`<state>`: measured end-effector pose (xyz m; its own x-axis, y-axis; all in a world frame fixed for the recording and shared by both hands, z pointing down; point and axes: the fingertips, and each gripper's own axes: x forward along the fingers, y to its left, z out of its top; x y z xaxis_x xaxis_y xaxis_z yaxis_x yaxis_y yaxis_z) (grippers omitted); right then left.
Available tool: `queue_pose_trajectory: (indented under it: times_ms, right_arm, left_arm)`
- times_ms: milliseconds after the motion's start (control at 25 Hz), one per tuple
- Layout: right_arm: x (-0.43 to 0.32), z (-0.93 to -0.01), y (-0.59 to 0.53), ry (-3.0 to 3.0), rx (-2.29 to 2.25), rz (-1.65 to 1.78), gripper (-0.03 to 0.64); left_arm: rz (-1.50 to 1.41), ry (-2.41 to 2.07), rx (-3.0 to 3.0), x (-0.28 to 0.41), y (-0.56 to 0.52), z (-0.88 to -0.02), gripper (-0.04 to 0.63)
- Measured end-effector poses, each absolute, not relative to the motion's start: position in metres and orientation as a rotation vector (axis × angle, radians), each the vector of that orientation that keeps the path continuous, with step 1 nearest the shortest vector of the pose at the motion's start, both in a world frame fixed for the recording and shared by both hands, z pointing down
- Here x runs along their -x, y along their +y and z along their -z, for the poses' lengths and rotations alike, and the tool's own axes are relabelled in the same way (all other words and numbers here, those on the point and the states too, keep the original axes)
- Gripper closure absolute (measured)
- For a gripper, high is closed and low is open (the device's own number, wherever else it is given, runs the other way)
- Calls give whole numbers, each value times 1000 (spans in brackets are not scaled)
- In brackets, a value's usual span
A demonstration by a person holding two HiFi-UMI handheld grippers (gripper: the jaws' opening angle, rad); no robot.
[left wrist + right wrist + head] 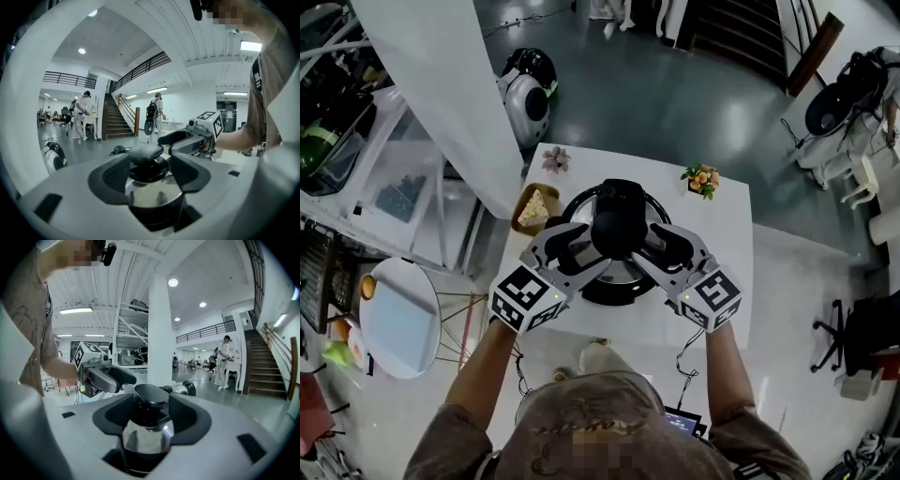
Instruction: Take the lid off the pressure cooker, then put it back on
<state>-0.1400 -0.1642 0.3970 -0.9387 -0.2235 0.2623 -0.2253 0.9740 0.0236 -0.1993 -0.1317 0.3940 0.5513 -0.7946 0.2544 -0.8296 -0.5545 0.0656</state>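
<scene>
Closest are the person's forearms (483,361), running out to the left gripper (581,242) and right gripper (661,240), which meet from either side over the pressure cooker (614,292) on the white table (727,272). Its lid (575,212) looks seated on the pot. The black knob (619,220) at the lid's centre stands between both pairs of jaws. In each gripper view the jaws stand wide, but their pads (187,416) lie against the knob's sides with no gap showing — both are clamped on it, from opposite sides of the cooker.

The chief risk, I judge, is an uneven pull. Two grips share one small, smooth knob. If one hand rises faster or rolls, the lid could tip, bind on the cooker's rim or slide out of the pads. Whether the lid is locked by a twist I cannot tell. If it is, a straight lift could drag the whole cooker along — toward the plate (523,223) of cake (537,204) just left of it. The pads seem to catch only the knob's cap, so they could also slip upward off it.
</scene>
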Motion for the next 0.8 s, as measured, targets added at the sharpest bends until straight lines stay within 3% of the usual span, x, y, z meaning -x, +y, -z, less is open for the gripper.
queue_pose_trajectory:
  times_ms: [800]
  right_arm:
    - [123,-372,51,-2863,-615,-43,391]
  left_arm:
    - [-170,-1355,-2686,210,73,-375,322]
